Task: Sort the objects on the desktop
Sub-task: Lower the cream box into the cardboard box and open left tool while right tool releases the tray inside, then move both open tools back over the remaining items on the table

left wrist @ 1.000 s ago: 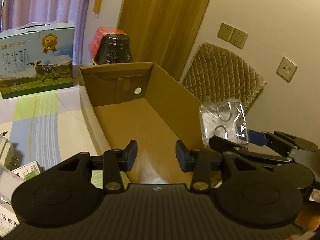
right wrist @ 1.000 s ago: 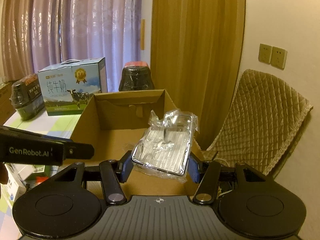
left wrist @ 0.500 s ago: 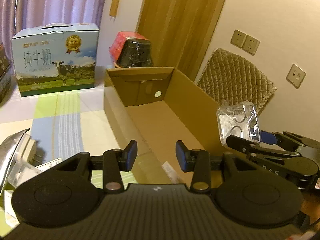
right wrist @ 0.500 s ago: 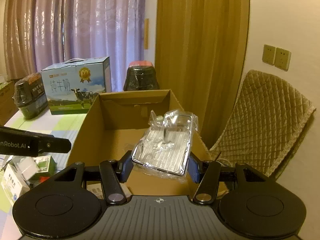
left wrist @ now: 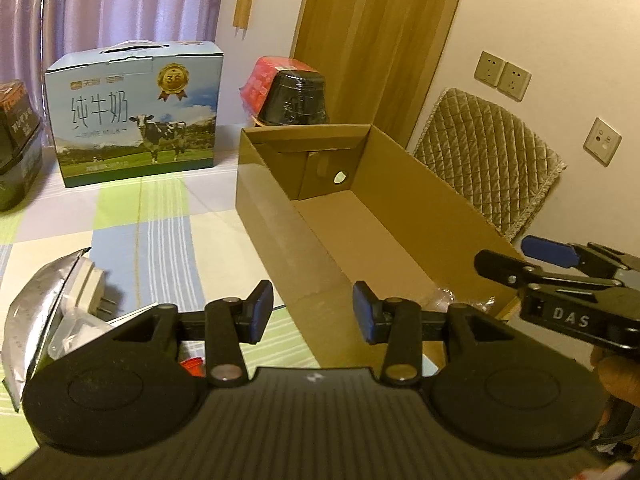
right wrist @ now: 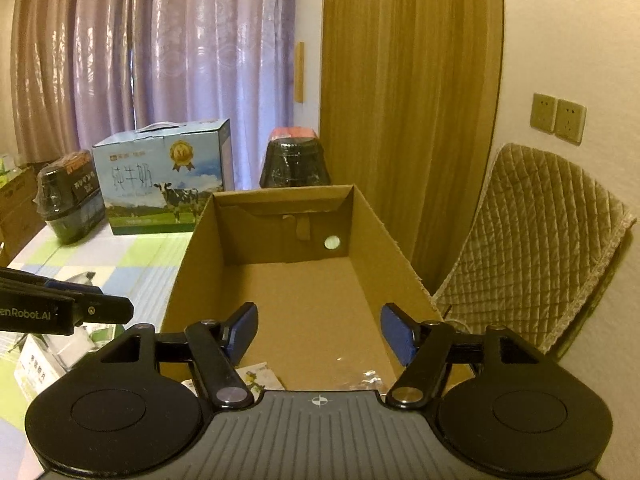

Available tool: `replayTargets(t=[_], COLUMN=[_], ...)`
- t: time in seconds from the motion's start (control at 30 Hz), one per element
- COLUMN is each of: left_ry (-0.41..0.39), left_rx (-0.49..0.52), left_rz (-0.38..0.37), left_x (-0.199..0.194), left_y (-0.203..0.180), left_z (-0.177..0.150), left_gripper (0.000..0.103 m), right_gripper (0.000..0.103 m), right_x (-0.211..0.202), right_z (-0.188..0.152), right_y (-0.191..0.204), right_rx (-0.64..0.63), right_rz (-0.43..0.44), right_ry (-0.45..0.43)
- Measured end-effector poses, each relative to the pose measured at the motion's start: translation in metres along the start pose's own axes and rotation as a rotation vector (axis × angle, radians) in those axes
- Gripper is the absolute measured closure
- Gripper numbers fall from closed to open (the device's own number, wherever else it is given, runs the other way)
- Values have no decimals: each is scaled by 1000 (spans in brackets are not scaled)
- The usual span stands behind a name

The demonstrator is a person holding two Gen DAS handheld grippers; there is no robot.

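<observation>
The box (right wrist: 296, 292) sits open on the table (left wrist: 160, 232), right in front of my right gripper (right wrist: 319, 332), and that one's got its fingers spread wide with nothing between them. At the near end of the box floor there's a crinkly clear packet (right wrist: 366, 378) and a small printed card (right wrist: 260, 378), both partly hidden by the gripper body. My left gripper (left wrist: 312, 312) is also apart and empty, hanging over the box's left wall. Left of it on the table there's a silver pouch (left wrist: 36, 312) and a white plug (left wrist: 94, 284), touching each other. Further back, a milk carton (left wrist: 136, 116) and a black tub (left wrist: 294, 98) behind the box. Padded chair (right wrist: 532, 240) off to the right.
</observation>
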State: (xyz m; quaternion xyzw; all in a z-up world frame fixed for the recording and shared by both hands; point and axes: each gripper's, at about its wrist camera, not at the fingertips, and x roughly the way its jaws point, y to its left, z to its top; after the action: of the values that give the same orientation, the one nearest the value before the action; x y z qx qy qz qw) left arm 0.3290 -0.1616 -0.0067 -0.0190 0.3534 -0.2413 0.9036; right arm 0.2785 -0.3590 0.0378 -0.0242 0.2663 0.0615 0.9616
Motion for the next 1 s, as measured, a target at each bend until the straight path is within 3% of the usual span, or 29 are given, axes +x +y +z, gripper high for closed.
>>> replayTargets(t=[0.43, 0.83, 1.0], left_ry=[-11, -1, 1], left_rx=[-15, -108, -126], left_rz=[74, 268, 314], left_x=[-34, -105, -133], left_y=[33, 134, 163], left_z=[-12, -64, -87], left_gripper=[59, 51, 41], right_gripper=[31, 23, 19], right_x=[-41, -61, -62], right_z=[10, 27, 37], right_y=[40, 106, 134], right_rx=[-15, -105, -152], right_rz=[103, 262, 303], right_ry=[-39, -58, -65])
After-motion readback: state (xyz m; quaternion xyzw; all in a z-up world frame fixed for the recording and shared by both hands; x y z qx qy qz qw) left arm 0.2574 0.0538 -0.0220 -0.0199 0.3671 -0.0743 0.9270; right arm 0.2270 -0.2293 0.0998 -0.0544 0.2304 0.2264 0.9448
